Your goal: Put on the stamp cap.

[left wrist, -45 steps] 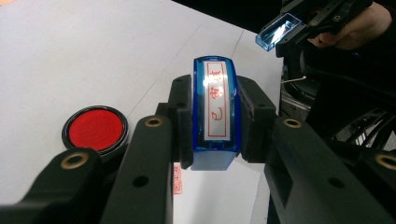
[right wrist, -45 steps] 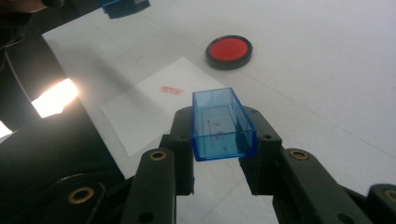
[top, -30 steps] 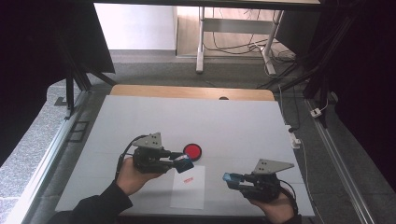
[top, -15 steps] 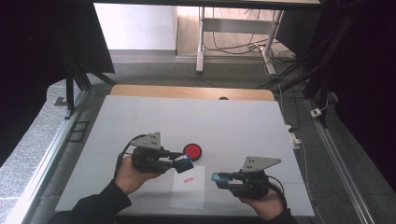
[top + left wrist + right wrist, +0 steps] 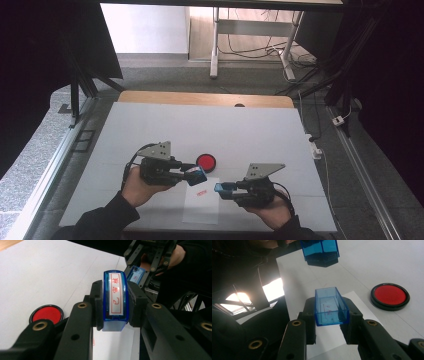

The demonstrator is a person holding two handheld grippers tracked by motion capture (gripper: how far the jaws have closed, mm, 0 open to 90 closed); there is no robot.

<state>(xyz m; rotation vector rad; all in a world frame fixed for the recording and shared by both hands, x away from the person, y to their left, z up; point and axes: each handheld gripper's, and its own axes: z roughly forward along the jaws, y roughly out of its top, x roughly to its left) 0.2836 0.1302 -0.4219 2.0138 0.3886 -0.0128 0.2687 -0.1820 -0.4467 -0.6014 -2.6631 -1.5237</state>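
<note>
A blue stamp (image 5: 115, 298) with red characters on its white face is clamped between the jaws of my left gripper (image 5: 115, 312), which is shut on it. In the high view this left gripper (image 5: 194, 176) holds the stamp (image 5: 198, 175) just above the top edge of a white paper sheet (image 5: 201, 210). My right gripper (image 5: 331, 315) is shut on a clear blue stamp cap (image 5: 330, 306), open side up. From above, the right gripper (image 5: 226, 190) and its cap (image 5: 221, 187) hover at the paper's right edge, pointing left toward the stamp (image 5: 320, 251).
A round red ink pad (image 5: 206, 161) in a black rim lies just beyond the paper, between the grippers. The paper bears a small red stamp mark (image 5: 201, 191). The white table (image 5: 240, 130) stretches away behind, with a wooden strip (image 5: 200, 98) at its far edge.
My right gripper has moved left with the cap, coming close to the left gripper and over the paper's right edge. The left gripper and the stamp have stayed put.
</note>
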